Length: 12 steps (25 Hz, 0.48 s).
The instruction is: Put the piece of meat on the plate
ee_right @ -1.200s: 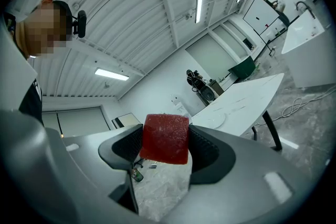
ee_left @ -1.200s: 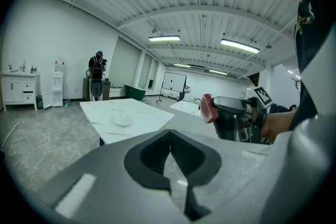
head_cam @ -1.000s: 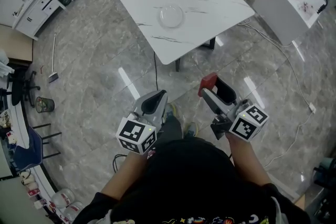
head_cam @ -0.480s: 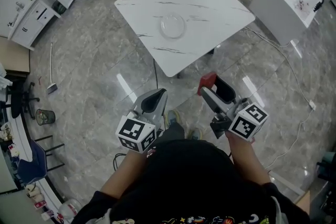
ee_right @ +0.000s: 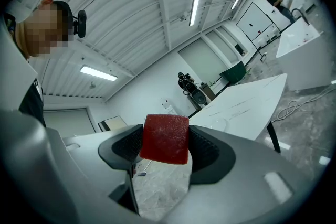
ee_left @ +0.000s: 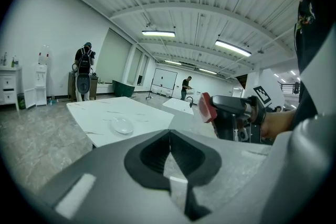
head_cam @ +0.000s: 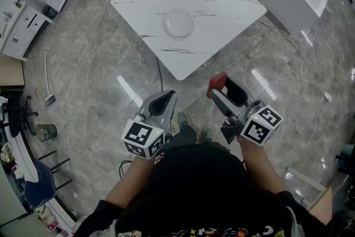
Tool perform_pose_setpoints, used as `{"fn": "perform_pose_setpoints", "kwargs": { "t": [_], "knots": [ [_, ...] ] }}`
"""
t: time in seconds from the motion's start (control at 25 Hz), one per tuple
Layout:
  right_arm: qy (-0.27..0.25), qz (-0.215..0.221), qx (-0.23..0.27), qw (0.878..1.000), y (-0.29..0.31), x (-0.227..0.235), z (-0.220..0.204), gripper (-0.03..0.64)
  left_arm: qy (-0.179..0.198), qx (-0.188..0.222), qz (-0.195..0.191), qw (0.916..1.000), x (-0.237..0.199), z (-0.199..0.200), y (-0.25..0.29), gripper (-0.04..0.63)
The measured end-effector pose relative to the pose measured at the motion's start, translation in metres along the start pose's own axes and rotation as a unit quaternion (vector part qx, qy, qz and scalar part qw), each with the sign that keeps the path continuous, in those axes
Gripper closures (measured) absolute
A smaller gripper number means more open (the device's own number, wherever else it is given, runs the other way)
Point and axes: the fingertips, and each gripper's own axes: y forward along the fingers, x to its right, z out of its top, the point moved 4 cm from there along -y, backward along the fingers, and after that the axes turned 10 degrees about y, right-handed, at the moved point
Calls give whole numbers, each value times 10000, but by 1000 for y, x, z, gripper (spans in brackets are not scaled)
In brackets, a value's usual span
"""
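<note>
One red slab of meat [ee_right: 164,139], flat-faced and matte, sits clamped between the ribbed black pads of the right gripper [head_cam: 223,90], at lower centre of the head view. The clear, shallow round plate [head_cam: 179,24] lies well apart, up the frame and slightly left, on the white marbled table [head_cam: 222,3]. The left gripper [ee_left: 169,157] has its jaws together on nothing.
</note>
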Motion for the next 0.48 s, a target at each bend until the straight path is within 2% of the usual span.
{"fn": "perform_pose_setpoints", "kwargs": {
  "t": [0.24,0.48],
  "knots": [
    [4,-201,-20,9998,13,-5,-9,321,-170,-57,-179,9997,-12,-13,-3,595],
    [-11,-327,-10,9995,22,-11,-19,321,-173,-21,-342,9993,-21,-19,-7,595]
  ]
}}
